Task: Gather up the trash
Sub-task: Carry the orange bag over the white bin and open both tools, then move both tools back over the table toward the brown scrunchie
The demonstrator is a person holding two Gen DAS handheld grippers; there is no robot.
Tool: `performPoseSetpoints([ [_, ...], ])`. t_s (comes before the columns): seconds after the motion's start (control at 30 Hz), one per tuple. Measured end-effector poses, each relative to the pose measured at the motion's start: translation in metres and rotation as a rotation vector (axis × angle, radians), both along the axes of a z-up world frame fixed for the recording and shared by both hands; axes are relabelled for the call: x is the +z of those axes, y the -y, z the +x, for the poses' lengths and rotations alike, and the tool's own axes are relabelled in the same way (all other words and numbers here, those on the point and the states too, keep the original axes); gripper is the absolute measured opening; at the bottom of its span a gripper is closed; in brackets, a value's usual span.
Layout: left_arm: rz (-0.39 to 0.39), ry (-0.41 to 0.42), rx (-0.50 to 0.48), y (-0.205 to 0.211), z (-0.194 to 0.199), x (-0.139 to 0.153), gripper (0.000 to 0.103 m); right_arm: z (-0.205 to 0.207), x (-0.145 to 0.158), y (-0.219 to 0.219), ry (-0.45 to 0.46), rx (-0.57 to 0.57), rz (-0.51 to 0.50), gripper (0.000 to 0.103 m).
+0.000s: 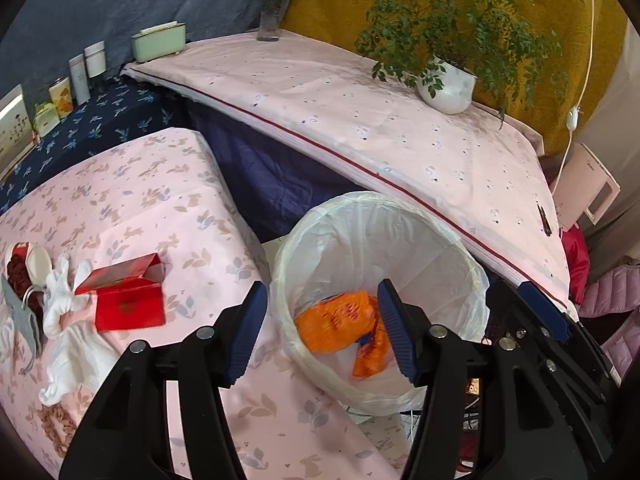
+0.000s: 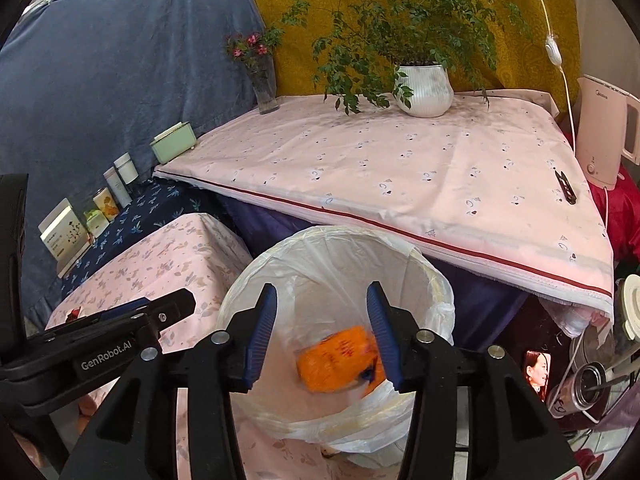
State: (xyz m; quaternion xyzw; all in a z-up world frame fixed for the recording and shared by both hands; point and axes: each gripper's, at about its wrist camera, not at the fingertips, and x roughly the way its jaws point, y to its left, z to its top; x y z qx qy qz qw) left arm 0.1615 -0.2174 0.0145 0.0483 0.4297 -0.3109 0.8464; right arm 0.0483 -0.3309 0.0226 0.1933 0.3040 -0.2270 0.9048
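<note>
Cluttered corner, pink leaf-print cloth over the low table [image 1: 160,200], yellow drape behind a potted green plant in a white ribbed pot [image 2: 426,90]. Down between the tables, a round bin lined with a translucent white plastic bag [image 1: 360,232], mouth up to catch drops. Both claws poised right above it: left gripper [image 1: 322,332] parted, nothing between the blue pads; right gripper [image 2: 322,344] likewise spread and empty. Crumpled orange plastic wrapper [image 2: 336,364] blurred inside the liner, apparently falling. More likely trash back on the table: open red cardboard box [image 1: 128,300], crumpled white tissue [image 1: 68,332].
</note>
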Motion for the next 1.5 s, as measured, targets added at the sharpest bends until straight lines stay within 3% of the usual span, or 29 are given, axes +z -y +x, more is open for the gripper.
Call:
performPoseSetpoints([
  [0.33,-0.006,0.004,0.075,-0.036,0.004,0.003,0.056,0.009,0.010,-0.033,0.012,0.067,-0.022,0.055],
  [0.73,-0.018,0.001,0.180,-0.094,0.007,0.003,0.059,0.022,0.019,-0.075,0.017,0.154,-0.036,0.057],
  [0.83,-0.016,0.005,0.219,-0.111,0.006,0.001,0.069,0.026,0.020,-0.088,0.018,0.175,-0.037,0.059],
  [1.1,-0.018,-0.020,0.313,-0.161,0.009,-0.005,0.070,0.035,0.022,-0.125,0.014,0.251,-0.052,0.063],
  [1.23,-0.026,-0.036,0.371,-0.188,0.010,-0.009,0.079,0.040,0.022,-0.146,0.013,0.288,-0.060,0.065],
  [1.5,-0.027,-0.041,0.461,-0.244,0.007,-0.015,0.082,0.049,0.018,-0.185,-0.004,0.361,-0.047,0.066],
])
